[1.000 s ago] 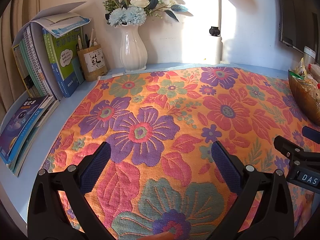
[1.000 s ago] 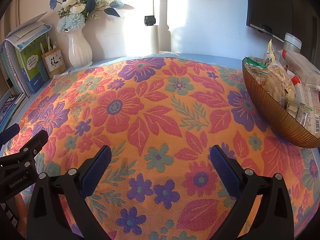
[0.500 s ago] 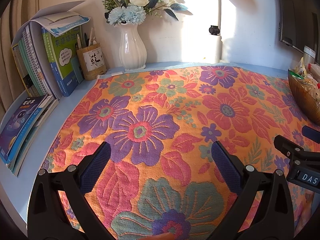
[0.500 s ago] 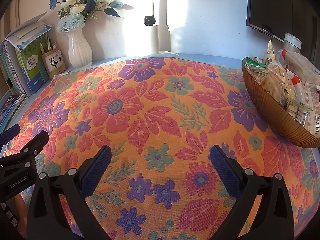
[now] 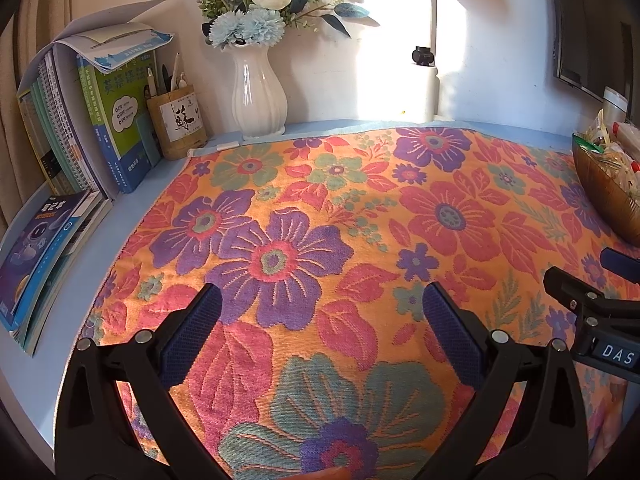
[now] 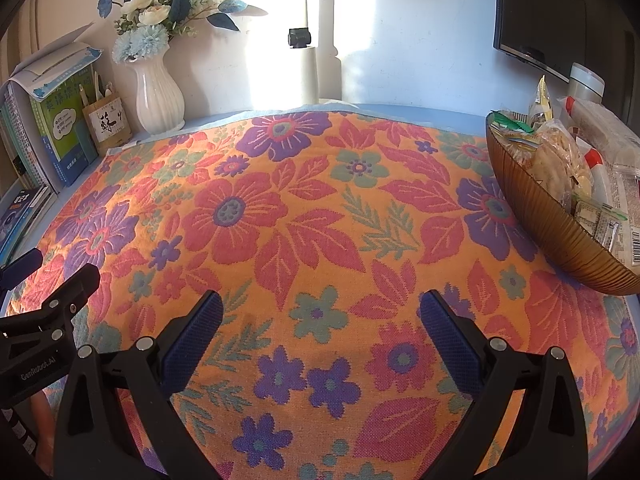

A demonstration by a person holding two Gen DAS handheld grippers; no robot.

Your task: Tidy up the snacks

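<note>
Both empty: left hand-held gripper (image 5: 320, 324) and right hand-held gripper (image 6: 320, 324) hang released over the floral cloth (image 6: 312, 216). Snacks (image 6: 560, 164) sit heaped in the brown bowl (image 6: 560, 240) at the table's right edge (looks nearly finished, or unstarted).

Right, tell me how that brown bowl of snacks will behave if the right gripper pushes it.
The brown ribbed bowl looks rigid, so it should probably slide rather than flex, though the floral cloth may drag or bunch. Wrapped snacks are heaped above the rim, so a sharp shove could spill some.
</note>
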